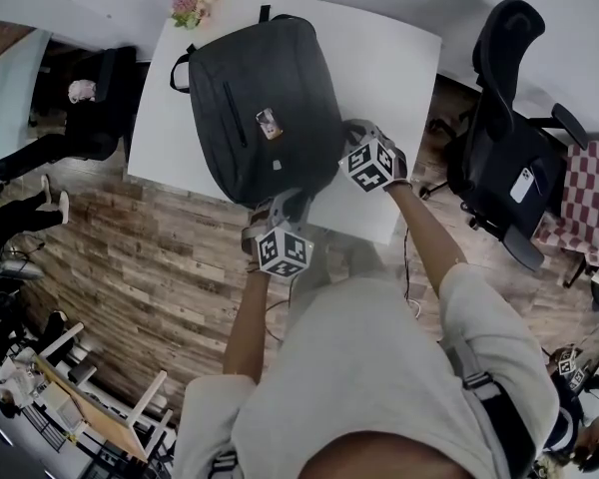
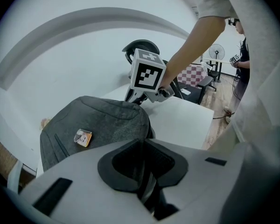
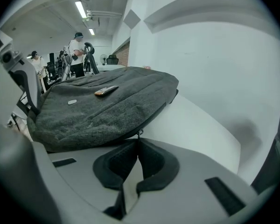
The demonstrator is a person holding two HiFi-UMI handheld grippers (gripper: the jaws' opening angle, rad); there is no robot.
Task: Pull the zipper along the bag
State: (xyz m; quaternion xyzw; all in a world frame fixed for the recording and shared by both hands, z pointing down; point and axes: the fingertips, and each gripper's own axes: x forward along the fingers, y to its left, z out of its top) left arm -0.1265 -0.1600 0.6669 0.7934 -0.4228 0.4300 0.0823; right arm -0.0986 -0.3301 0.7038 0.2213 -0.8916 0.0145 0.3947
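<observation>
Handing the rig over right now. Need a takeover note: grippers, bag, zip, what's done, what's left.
Left gripper: shut on the near edge of the bag, bracing it.
Right gripper: shut on the zipper pull at the bag's side edge.
The bag lies flat on the white table.
Done: both grips are set.
Left: draw the zipper pull along the bag while the left gripper holds it steady. I cannot tell how far the zip has already run.
</observation>
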